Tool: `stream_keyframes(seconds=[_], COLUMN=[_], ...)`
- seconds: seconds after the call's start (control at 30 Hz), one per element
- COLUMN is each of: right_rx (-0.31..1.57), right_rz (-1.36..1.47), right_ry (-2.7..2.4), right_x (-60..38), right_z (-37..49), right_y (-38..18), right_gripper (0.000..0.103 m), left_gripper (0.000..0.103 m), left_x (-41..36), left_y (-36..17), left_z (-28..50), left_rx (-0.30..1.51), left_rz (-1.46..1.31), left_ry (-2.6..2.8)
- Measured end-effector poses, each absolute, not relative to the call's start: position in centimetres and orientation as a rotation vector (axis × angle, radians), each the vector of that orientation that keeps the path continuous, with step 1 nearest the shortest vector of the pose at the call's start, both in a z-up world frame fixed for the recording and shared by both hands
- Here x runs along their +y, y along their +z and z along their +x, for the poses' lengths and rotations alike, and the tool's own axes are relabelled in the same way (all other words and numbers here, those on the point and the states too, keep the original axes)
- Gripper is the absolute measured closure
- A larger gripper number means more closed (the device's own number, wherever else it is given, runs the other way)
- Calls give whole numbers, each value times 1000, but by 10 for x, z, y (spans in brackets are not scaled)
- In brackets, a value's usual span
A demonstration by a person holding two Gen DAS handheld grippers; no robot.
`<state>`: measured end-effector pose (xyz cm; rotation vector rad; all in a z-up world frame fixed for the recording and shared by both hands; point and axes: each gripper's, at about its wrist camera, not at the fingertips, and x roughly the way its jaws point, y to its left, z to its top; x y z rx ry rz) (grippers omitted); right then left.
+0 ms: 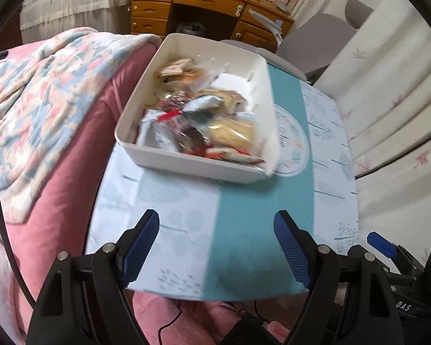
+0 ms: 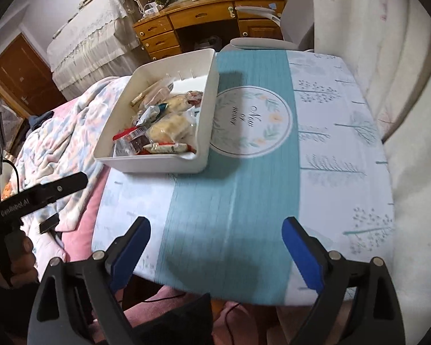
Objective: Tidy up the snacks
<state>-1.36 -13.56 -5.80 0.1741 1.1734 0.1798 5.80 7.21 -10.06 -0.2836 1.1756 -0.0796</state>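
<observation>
Left wrist view shows the left gripper (image 1: pixel 217 235) nearest, its black angular arms ending in ribbed blue pads (image 1: pixel 142 244) that stand wide apart with nothing between them, poised over the near edge of the table (image 1: pixel 186 230). Right wrist view gives the same for the right gripper (image 2: pixel 217 244): smooth blue pads spread wide, nothing held. No earlier view bears on how the jaws came to stand so.

A smooth printed cloth (image 2: pixel 324 149) covers the table, pale with fine tree drawings and a broad teal stripe bearing a round floral emblem (image 2: pixel 252 120). Farther back, on the left part of the table, sits a white rectangular plastic bin (image 2: pixel 155 164) with rounded corners and slotted inner walls; its right wall overlaps the emblem's edge. The snacks (image 2: pixel 163 132) lie heaped inside it: crinkled clear and foil wrappers, pale round pastries, red-striped packets.

Left of the table lies a pink bed with a fluffy flowered blanket (image 1: pixel 43 92). Farthest stands a wooden desk (image 2: pixel 204 20) with drawers.
</observation>
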Motion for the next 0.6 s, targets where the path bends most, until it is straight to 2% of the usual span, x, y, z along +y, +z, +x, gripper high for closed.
stream_keyframes(seconds=[0.17,0.3,0.37,0.47,0.6], right_rx=[1179,1165,1149,1127,1094], right_rz=[199,235,244,227,208], right_ry=[186,188,185,179,152], right_x=[-163,-172,-172,-169,-166], right_z=[-36,-50,-56,-63,-67], right_y=[-41,-24,-15,-5,5], right_gripper=[8,8,6,1,0], left_gripper=[21,12,11,2,1], left_x=[28,2,-6,-14,-16], left_y=[-75,-50,-39,-28,-16], left_z=[31,18,14,10,9], left_rx=[1137,1101,1082,1069,1046], left_rz=[-215,-126,-91,-23,-8], left_ry=[-110,-122,-128,-116,-97])
